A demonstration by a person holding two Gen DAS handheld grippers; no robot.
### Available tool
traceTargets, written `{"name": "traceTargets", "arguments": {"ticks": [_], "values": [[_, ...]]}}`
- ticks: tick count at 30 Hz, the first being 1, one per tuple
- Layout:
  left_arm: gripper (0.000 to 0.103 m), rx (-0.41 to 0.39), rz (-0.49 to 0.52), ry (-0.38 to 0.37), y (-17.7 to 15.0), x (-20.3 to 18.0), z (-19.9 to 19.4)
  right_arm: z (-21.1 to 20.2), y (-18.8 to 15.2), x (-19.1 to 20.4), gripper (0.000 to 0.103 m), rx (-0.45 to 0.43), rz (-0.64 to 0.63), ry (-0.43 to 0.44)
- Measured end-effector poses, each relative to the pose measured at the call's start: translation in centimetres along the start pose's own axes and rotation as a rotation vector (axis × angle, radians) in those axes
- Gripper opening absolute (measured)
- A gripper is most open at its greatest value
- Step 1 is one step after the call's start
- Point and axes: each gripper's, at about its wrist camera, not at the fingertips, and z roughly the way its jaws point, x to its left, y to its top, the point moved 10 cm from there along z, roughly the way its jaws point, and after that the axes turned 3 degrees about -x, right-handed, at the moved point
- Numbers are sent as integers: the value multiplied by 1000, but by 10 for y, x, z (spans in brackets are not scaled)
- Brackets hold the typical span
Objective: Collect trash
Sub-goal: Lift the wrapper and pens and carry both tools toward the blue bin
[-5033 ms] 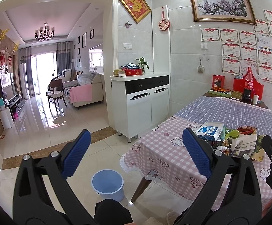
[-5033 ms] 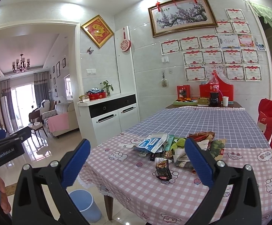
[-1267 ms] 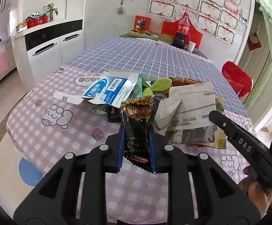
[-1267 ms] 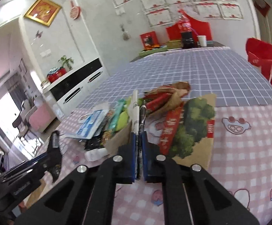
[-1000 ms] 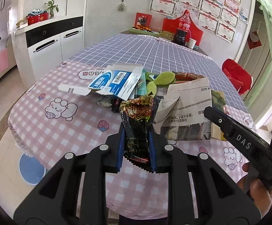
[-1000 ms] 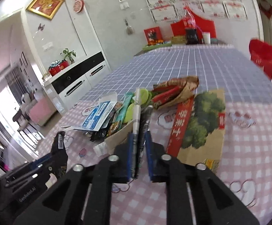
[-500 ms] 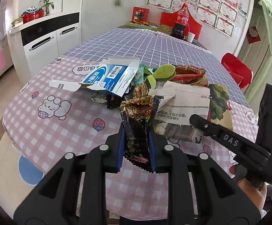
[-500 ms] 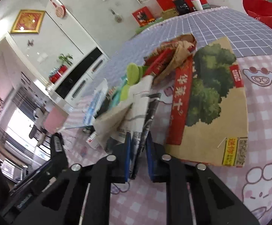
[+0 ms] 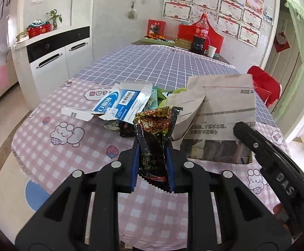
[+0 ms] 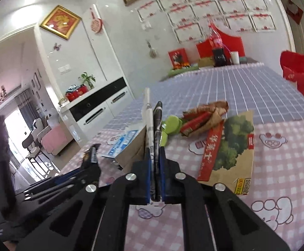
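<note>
While the left gripper [image 9: 153, 167] pinches one dark wrapper [image 9: 155, 140] upright between its pads above the table [image 9: 68, 146], the right gripper [image 10: 156, 174], nearly shut, clamps one folded paper bag [image 10: 150, 133] edge-on; one flattened carton [image 10: 229, 146] lies on the table beside it.

table [image 9: 72, 146]: carton [image 9: 120, 103] left of newspaper [image 9: 221, 113] | wrapper [image 9: 155, 138] between, in front | bottle [image 9: 200, 35] far end | bucket [image 9: 33, 192] below left edge
</note>
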Motion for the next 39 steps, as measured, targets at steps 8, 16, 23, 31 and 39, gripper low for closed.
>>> {"name": "traceTargets", "arguments": {"ticks": [8, 16, 23, 31, 39], "values": [[23, -55, -11, 44, 9, 2, -28, -27, 17, 20, 8, -44, -20, 88], [23, -109, -26, 63, 20, 13, -64, -45, 27, 52, 8, -69, -44, 160], [23, -151, -64, 119, 28, 51, -100, -54, 29, 96, 8, -46, -39, 277], [23, -217, -156, 267, 24, 139, -151, -47, 15, 198, 8, 23, -111, 439], [23, -214, -320, 469, -9, 274, -181, -13, -31, 324, 8, 155, -207, 599]]}}
